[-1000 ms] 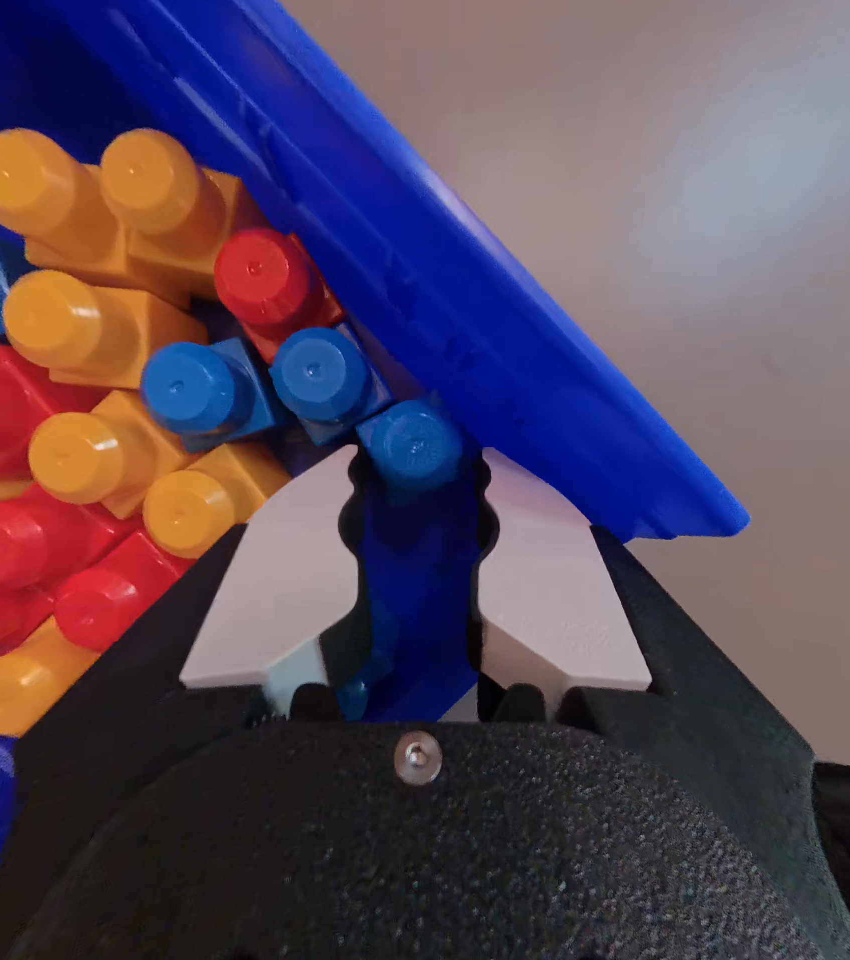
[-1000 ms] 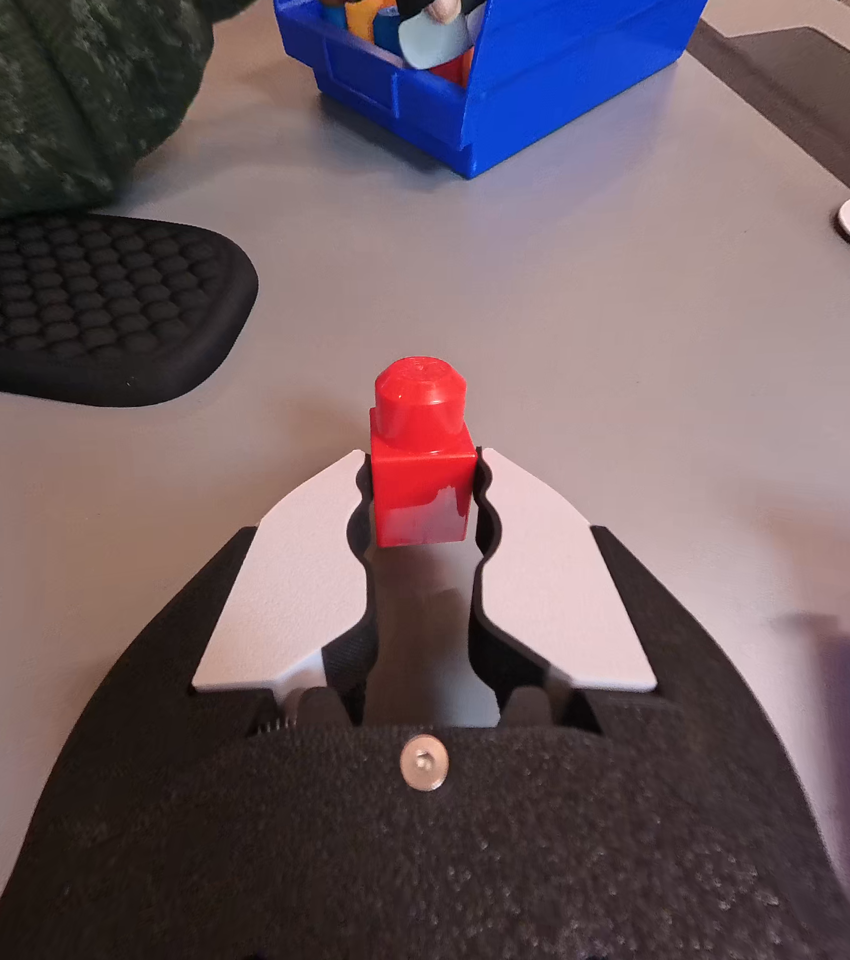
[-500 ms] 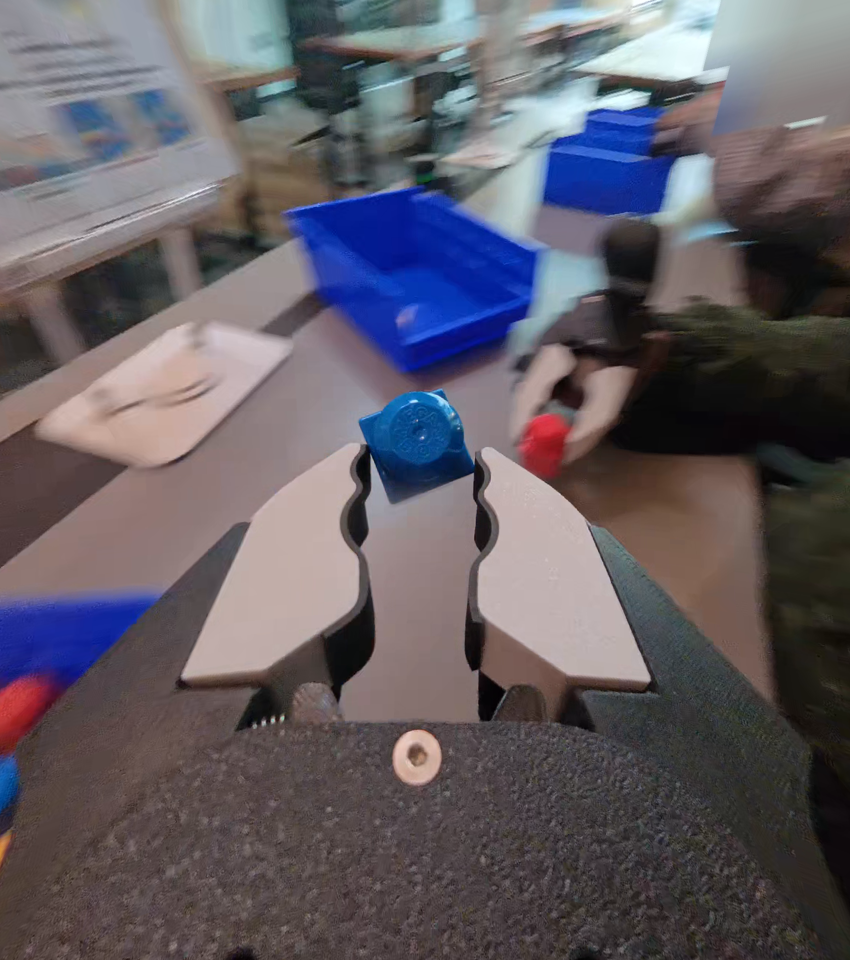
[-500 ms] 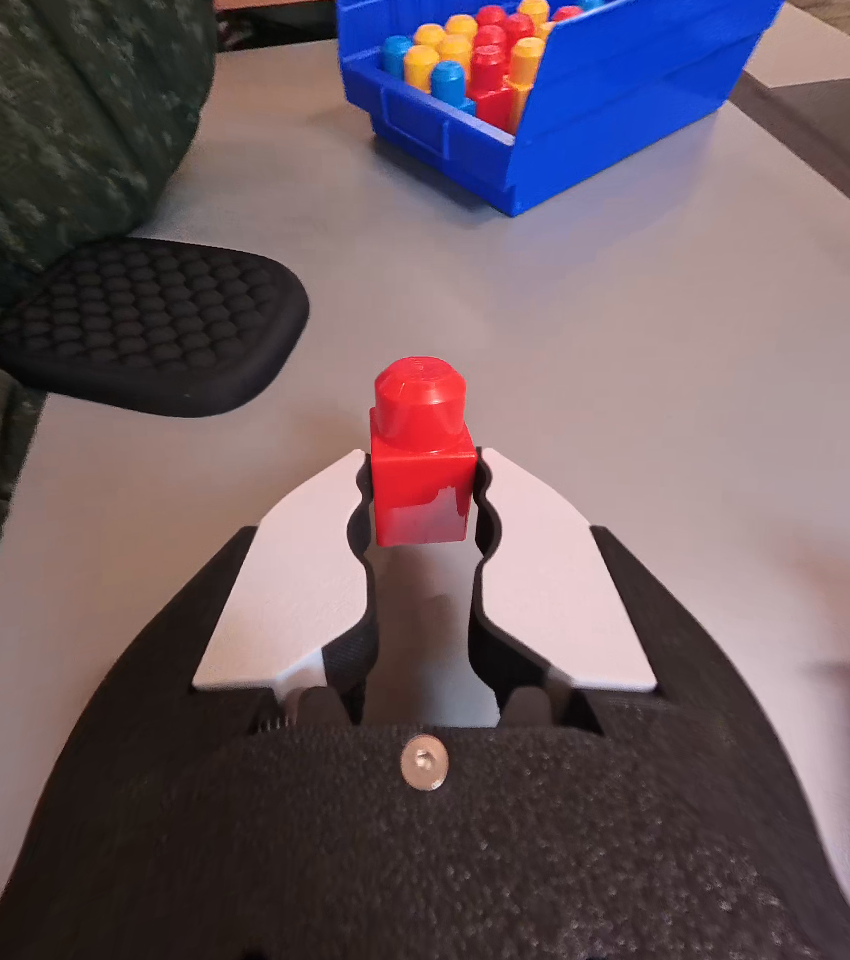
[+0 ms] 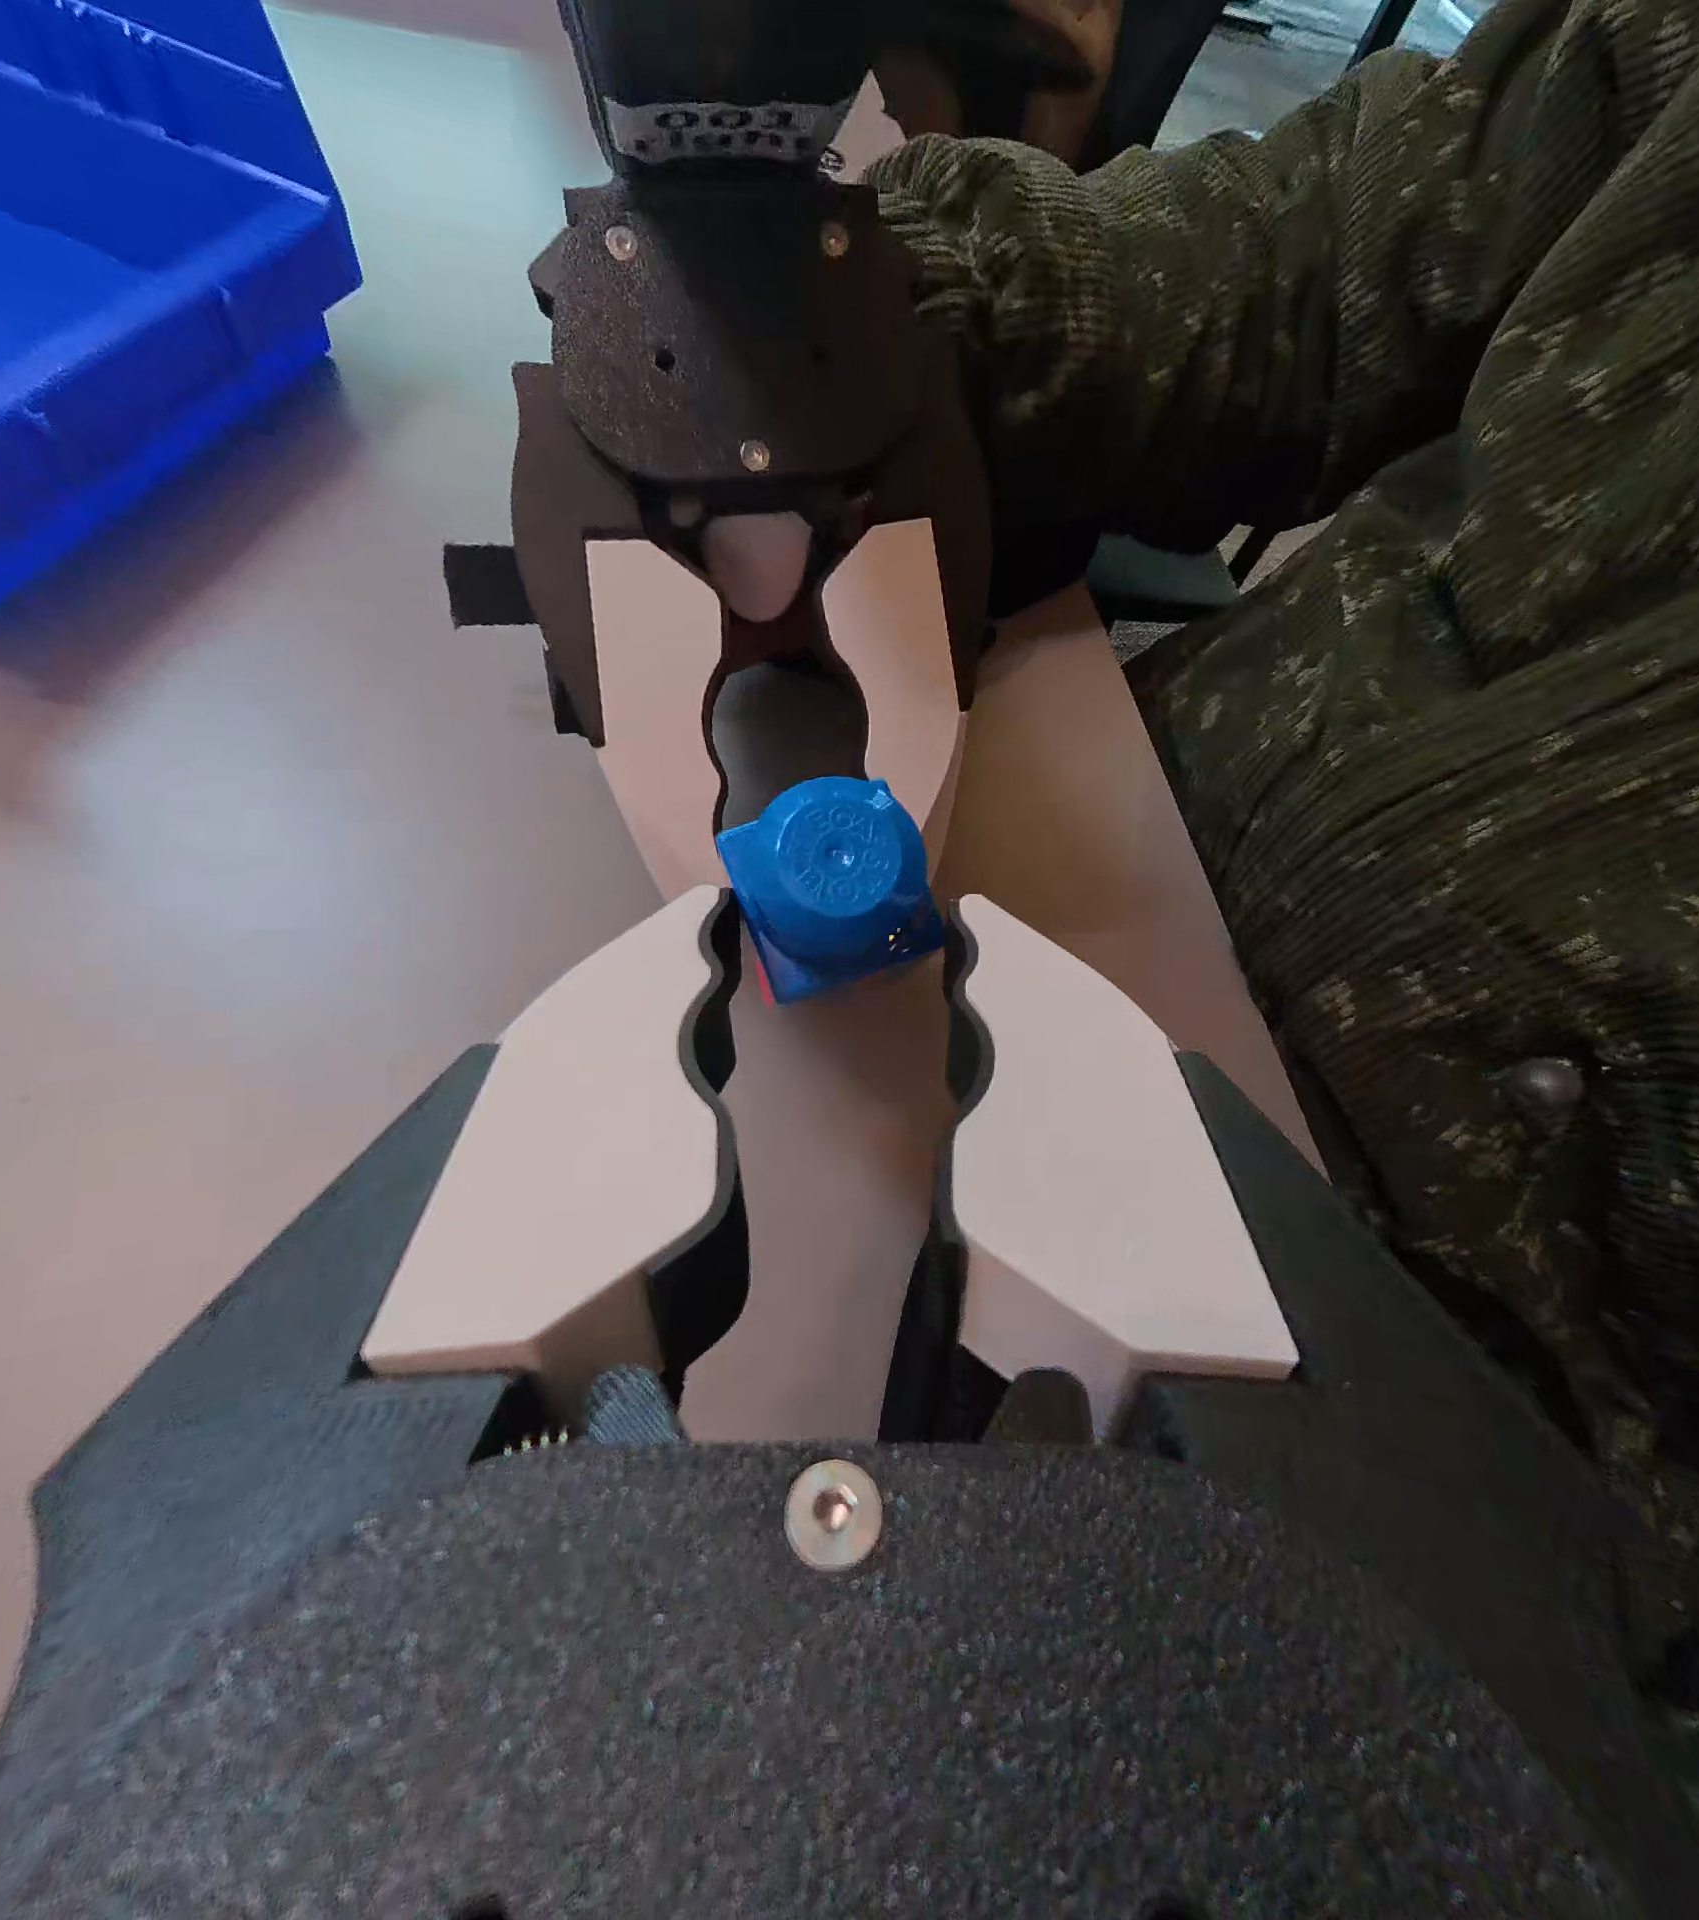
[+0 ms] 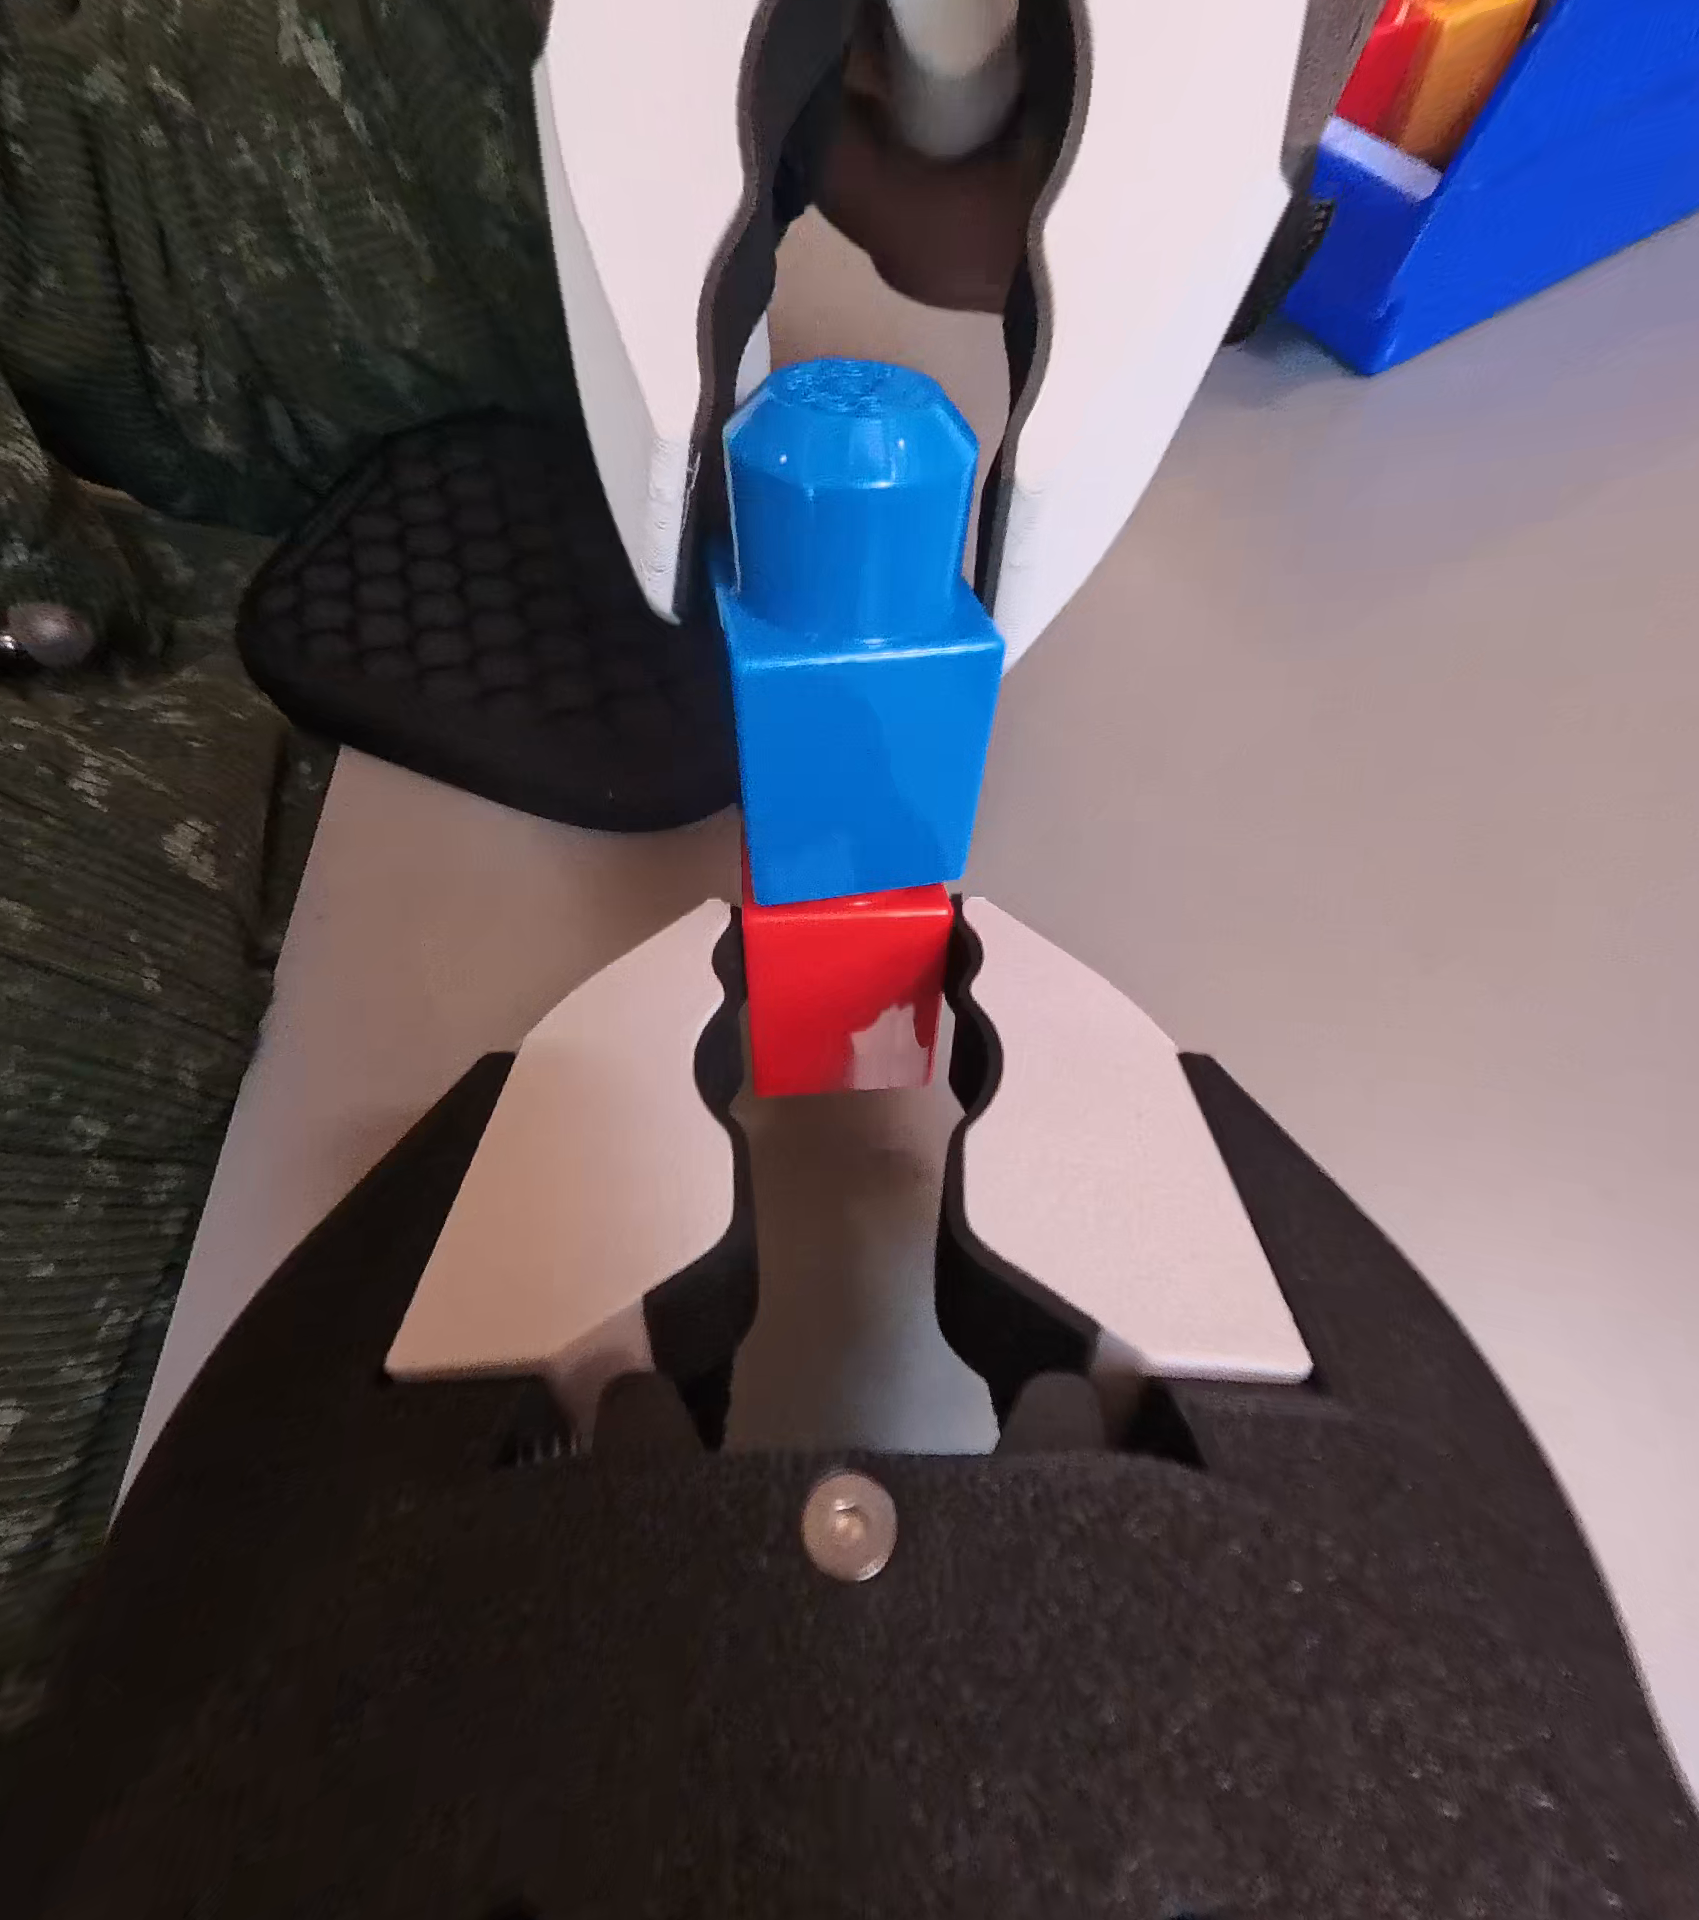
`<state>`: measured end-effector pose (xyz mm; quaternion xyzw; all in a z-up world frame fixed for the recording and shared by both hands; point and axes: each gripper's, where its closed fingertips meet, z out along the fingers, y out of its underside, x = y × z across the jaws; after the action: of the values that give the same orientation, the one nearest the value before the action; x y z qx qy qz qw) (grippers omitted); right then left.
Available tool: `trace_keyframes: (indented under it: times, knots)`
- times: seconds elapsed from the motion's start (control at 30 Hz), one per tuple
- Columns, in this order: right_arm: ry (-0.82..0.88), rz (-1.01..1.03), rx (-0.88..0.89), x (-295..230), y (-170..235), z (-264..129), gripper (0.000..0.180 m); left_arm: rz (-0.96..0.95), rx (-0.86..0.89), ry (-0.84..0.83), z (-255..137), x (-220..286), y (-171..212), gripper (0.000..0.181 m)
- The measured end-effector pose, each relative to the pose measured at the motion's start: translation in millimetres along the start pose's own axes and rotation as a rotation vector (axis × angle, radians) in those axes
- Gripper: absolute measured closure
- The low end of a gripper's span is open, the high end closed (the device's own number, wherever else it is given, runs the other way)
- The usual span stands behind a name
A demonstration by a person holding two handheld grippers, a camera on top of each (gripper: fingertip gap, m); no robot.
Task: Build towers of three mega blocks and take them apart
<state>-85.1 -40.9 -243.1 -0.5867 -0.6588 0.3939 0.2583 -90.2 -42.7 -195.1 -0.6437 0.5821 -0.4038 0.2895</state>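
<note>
Blue block (image 6: 860, 717) now seated atop red block (image 6: 845, 997); left gripper (image 5: 829, 914) clamps blue, right gripper (image 6: 845, 987) clamps red. Third block pending.

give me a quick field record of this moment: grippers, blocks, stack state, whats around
left gripper: shut on blue block
right gripper: shut on red block
stack: blue block sits on top of red block, two high, held above the table
third block: not yet added
bin of blocks: far right in the right wrist view
other blue bin: upper left in the left wrist view
black pad: on the table, beside a green sleeve
</note>
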Motion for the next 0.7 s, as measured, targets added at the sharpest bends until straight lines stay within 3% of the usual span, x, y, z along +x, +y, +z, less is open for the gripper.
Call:
trace_keyframes:
  times: [0.1, 0.7]
  knots:
    - [-0.001, 0.006, 0.0, -1, 1, 1, 0.143, 0.002, 0.021, 0.013, 0, 1, -1, 0.144]
    - [0.033, 0.031, 0.419, -3, -60, -34, 0.144, 0.056, 0.466, 0.029, -29, 10, -59, 0.143]
